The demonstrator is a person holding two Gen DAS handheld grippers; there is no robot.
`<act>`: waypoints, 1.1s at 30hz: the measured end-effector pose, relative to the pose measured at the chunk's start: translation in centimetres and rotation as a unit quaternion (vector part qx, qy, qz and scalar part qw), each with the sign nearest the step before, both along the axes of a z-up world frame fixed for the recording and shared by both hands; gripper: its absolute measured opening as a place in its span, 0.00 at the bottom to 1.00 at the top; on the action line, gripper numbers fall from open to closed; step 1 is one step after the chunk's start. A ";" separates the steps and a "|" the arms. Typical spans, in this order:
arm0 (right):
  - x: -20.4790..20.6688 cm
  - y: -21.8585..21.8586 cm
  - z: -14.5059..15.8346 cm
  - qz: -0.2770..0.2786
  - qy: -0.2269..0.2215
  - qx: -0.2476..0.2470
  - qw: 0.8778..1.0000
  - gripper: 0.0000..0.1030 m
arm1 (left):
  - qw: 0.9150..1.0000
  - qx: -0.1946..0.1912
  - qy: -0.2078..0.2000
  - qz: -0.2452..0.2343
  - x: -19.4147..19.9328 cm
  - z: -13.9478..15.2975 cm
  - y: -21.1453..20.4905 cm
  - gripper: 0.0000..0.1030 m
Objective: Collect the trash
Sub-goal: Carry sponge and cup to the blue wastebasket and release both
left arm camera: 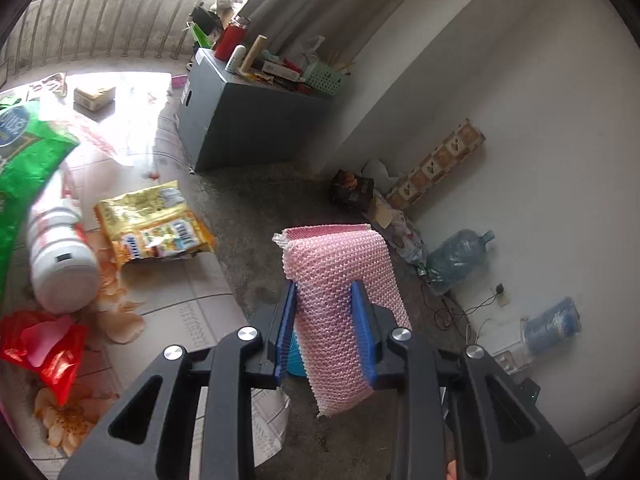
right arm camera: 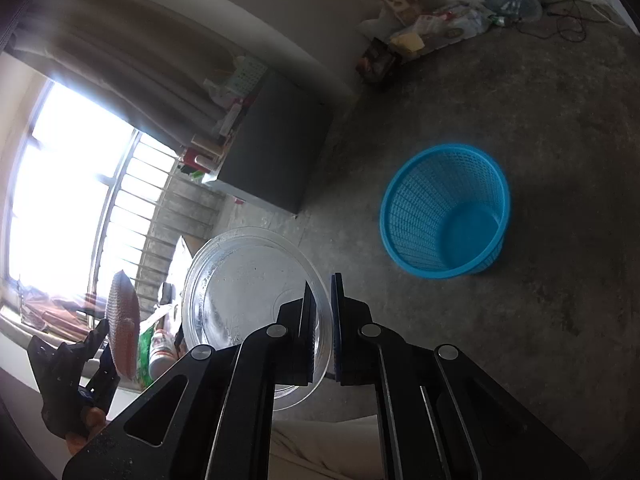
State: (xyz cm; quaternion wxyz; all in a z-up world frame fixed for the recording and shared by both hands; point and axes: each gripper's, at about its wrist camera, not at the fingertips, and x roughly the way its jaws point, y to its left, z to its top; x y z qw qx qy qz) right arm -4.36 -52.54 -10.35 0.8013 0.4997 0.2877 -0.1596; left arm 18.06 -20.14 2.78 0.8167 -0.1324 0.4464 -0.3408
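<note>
Left wrist view: my left gripper (left arm camera: 326, 328) has its jaws clenched on a pink mesh scrubber (left arm camera: 344, 280), blue pads pressing both sides. The scrubber stands up between them and folds over at 12 o'clock. A sliver of blue basket (left arm camera: 295, 360) shows just behind the jaws, low. Trash lies on a floral mat (left arm camera: 208, 304) at 9 o'clock: white bottle (left arm camera: 60, 264) on its side, yellow snack bag (left arm camera: 154, 220) beside it, green bag (left arm camera: 28, 160) further out, red wrapper (left arm camera: 44, 348) at 8 o'clock. Grey cabinet (left arm camera: 248, 124) w/ clutter on top at 11 o'clock. Water jug (left arm camera: 460, 258) by the wall at 3 o'clock. Concrete floor (left arm camera: 280, 200) btwn mat and wall.

Right wrist view: my right gripper (right arm camera: 322, 328) has its jaws nearly closed, pinching the rim of a clear plastic bowl (right arm camera: 248, 292); the rim passes btwn the pads, bowl spreads toward 10 o'clock. Blue basket (right arm camera: 444, 212) stands upright on the floor at 2 o'clock, well apart from the bowl, looks empty inside. Left gripper (right arm camera: 108, 344) visible at 8 o'clock w/ the scrubber (right arm camera: 124, 320) edge-on. Cabinet (right arm camera: 280, 152) at 12 o'clock, bright barred window (right arm camera: 72, 184) at 9 o'clock.
</note>
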 end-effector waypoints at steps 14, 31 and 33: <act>5.1 -11.5 -11.7 -0.081 0.090 0.059 0.991 0.55 | 0.982 0.166 0.041 -0.076 4.8 -13.8 -24.5 0.47; 1.4 -4.2 -3.2 -0.058 0.140 -0.162 0.975 0.92 | 0.985 0.074 -0.098 -0.121 -3.0 -2.3 -14.9 0.85; 0.6 -2.6 -1.0 -0.062 0.152 -0.221 0.961 0.92 | 0.984 0.078 -0.088 -0.131 -4.2 -1.7 -12.6 0.89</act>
